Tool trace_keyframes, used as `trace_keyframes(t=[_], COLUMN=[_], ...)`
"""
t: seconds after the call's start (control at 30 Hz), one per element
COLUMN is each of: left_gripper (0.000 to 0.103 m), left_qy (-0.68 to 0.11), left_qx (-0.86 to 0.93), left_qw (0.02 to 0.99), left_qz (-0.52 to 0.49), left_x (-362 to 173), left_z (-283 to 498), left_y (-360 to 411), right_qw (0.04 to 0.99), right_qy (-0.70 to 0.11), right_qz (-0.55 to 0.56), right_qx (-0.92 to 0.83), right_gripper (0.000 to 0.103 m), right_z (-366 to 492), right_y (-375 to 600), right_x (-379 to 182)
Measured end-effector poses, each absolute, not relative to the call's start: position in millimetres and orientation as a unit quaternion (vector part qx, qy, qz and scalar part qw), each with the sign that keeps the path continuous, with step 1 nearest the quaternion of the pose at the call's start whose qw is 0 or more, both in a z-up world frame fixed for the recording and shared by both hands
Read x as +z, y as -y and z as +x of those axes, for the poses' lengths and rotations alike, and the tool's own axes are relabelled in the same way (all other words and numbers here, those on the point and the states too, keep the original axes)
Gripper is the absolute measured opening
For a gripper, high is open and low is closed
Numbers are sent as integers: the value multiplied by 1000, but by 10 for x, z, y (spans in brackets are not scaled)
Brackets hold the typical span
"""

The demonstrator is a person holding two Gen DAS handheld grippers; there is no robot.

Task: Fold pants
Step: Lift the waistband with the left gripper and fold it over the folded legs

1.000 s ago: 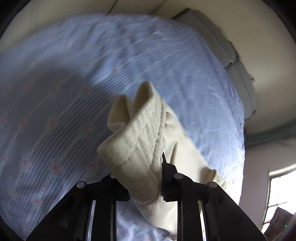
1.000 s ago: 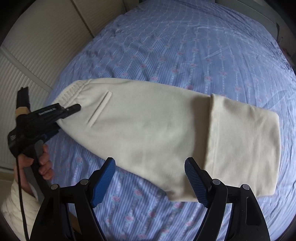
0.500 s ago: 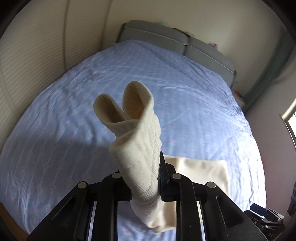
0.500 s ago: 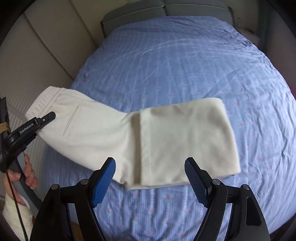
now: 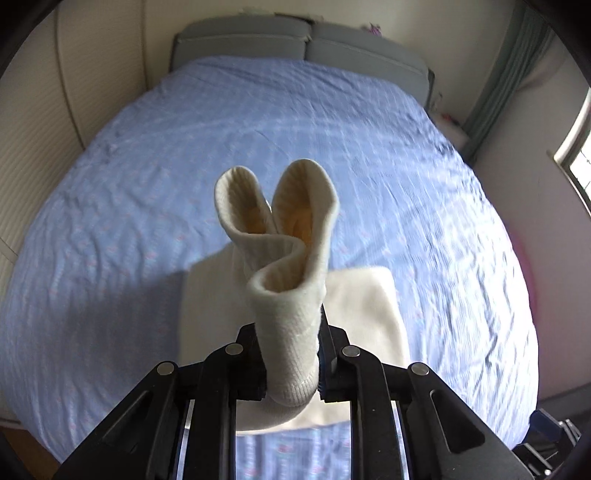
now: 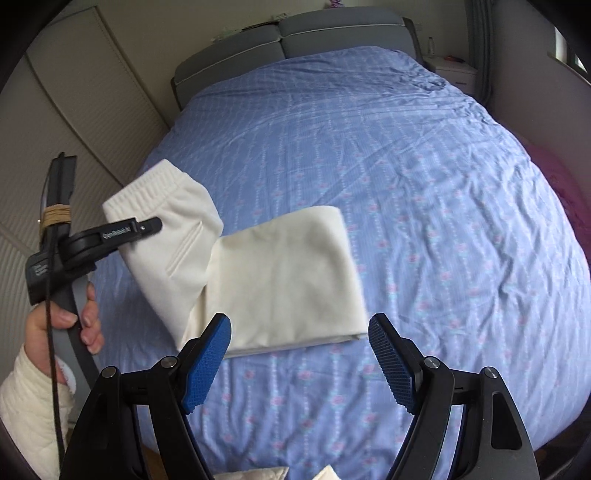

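Note:
Cream pants (image 6: 288,280) lie on the blue flowered bed (image 6: 406,184), their leg part folded flat. My left gripper (image 6: 147,227) is shut on the ribbed waistband (image 6: 159,195) and holds it up off the bed at the left, so the upper part hangs in a slope down to the folded part. In the left wrist view the waistband (image 5: 288,295) stands bunched between the jaws of the left gripper (image 5: 290,350), with the folded part (image 5: 365,306) below it. My right gripper (image 6: 299,325) hovers open above the near edge of the pants, nothing between its blue pads (image 6: 207,358).
A grey headboard (image 6: 295,33) closes the far end of the bed. Slatted wardrobe doors (image 6: 74,110) run along the left, a white nightstand (image 6: 454,70) stands far right. A person's hand (image 6: 74,325) in a cream sleeve holds the left gripper. A window (image 5: 580,158) is at the right.
The left gripper has lifted the waistband and swung it, rolling as it went, so the pants now bend up at the left. The right gripper rose and drew back, still open.

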State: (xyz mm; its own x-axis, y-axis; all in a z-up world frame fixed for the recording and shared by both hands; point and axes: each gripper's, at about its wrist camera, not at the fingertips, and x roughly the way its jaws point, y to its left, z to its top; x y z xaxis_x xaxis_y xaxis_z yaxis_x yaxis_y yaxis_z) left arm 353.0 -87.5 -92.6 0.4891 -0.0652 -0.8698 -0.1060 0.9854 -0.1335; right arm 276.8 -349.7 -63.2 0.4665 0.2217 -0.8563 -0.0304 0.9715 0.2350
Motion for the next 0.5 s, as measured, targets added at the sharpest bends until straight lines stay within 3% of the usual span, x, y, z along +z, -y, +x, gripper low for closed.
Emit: trace_keyframes(t=[0.4,0.5], left_gripper=[19,26], left_qy=[-576,-591], left_qx=[-5,-27], left_qw=[817,806], left_qz=[-21,-11], left_x=[-1576,-1693], left_z=[3787,3842], left_y=[2063,2232], right_qw=[831,821], right_qy=[-544,-557], right_qz=[114,121], right_qx=[43,39], right_gripper=[79,79], right_z=[2953,2981], right_y=[4320,4390], right_x=[-1052,-1208])
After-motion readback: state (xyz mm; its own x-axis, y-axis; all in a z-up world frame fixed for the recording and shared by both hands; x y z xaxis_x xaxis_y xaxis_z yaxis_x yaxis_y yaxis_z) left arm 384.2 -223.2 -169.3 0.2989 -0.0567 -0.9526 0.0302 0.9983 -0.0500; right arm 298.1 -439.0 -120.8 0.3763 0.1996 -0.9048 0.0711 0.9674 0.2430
